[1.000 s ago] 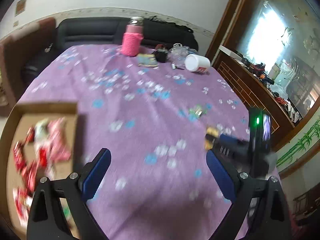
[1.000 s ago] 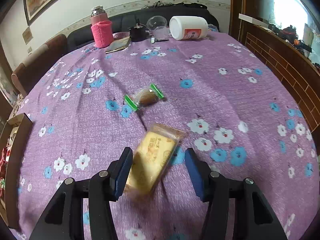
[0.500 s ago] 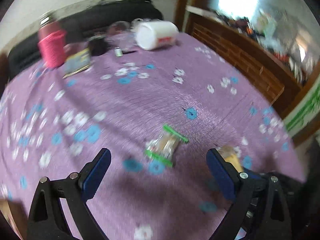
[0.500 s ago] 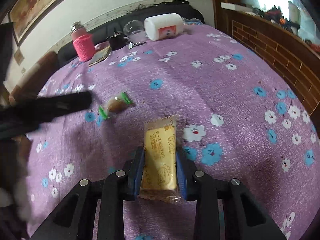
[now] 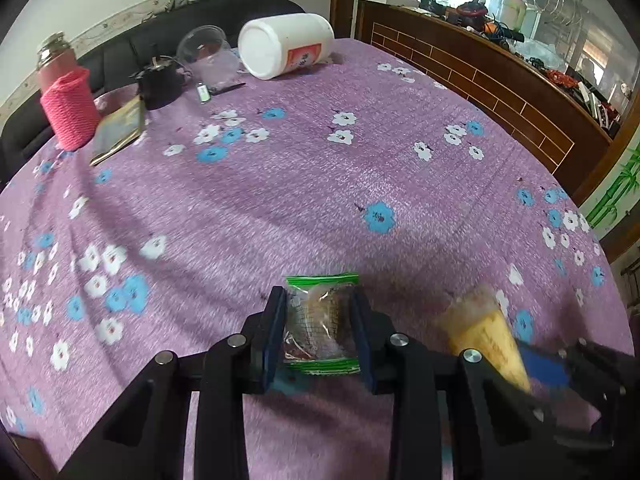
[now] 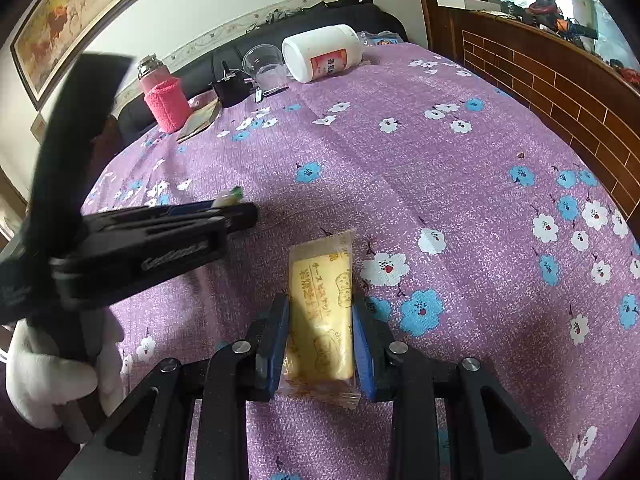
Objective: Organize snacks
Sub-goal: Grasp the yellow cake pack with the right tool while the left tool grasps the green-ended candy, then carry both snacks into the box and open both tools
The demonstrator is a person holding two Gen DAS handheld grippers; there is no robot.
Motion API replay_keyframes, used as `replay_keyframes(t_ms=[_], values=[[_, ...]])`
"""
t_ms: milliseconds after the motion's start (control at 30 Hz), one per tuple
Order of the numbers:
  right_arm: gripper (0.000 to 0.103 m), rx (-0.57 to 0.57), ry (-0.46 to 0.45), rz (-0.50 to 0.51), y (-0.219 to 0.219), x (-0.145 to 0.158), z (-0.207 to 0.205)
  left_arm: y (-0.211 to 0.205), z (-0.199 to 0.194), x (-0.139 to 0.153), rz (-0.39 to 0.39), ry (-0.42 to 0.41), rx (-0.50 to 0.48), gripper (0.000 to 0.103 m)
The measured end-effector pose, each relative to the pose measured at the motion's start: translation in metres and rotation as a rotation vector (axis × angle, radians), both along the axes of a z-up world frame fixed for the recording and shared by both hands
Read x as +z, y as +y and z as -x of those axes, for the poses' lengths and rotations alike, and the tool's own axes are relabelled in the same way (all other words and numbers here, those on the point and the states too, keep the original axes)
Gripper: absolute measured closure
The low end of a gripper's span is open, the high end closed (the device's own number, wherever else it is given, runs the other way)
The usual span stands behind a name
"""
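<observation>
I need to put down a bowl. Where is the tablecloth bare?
The wide middle of the tablecloth is free, between the green-edged snack and the white jar. The far edge around the pink bottle is crowded.

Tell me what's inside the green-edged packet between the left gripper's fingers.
Through the clear film of the green-edged packet shows one round brown cake or pastry. The left gripper is closing, its fingers against the packet's sides. The packet's underside, against the purple tablecloth, is hidden.
</observation>
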State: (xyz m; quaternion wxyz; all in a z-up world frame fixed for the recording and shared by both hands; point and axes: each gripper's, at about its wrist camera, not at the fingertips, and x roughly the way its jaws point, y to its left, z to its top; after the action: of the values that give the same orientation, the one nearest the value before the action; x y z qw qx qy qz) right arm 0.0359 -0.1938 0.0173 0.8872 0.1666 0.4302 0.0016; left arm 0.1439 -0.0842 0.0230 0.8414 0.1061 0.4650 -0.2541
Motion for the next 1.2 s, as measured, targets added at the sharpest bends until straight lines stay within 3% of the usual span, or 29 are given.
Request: replay_keyframes(t_ms=[267,433,500,567,600,633,667,1067,1133,1200], values=[[0.071,0.06,-0.148,-0.144,0.0,0.02,0.01,0.064,0.055,0.05,0.137,-0.02,0.071,0.084],[0.071,0.083,-0.184,-0.129,0.012,0.024,0.016,0.125,0.102,0.079,0.259,-0.04,0.14,0.084],[0.071,0.073,-0.181,-0.146,0.014,0.023,0.015,0.138,0.114,0.08,0.268,-0.032,0.153,0.083],[0.071,0.075,-0.152,-0.222,0.012,0.016,0.013,0.139,0.119,0.076,0.232,-0.04,0.164,0.064],[0.071,0.072,-0.142,-0.236,0.012,0.014,0.014,0.137,0.121,0.073,0.213,-0.046,0.164,0.044],[0.071,0.069,-0.131,-0.248,0.011,0.011,0.014,0.131,0.121,0.069,0.187,-0.06,0.156,0.033],[0.071,0.068,-0.126,-0.251,0.011,0.009,0.014,0.126,0.12,0.064,0.159,-0.074,0.148,0.032],[0.071,0.108,-0.127,-0.265,0.01,0.011,0.011,0.06,0.048,-0.004,0.011,-0.037,0.168,0.033],[0.071,0.111,-0.124,-0.266,0.009,0.011,0.009,0.054,0.048,-0.01,-0.03,-0.064,0.165,0.06],[0.071,0.114,-0.121,-0.266,0.01,0.011,0.009,0.053,0.051,-0.01,-0.03,-0.072,0.155,0.067]])
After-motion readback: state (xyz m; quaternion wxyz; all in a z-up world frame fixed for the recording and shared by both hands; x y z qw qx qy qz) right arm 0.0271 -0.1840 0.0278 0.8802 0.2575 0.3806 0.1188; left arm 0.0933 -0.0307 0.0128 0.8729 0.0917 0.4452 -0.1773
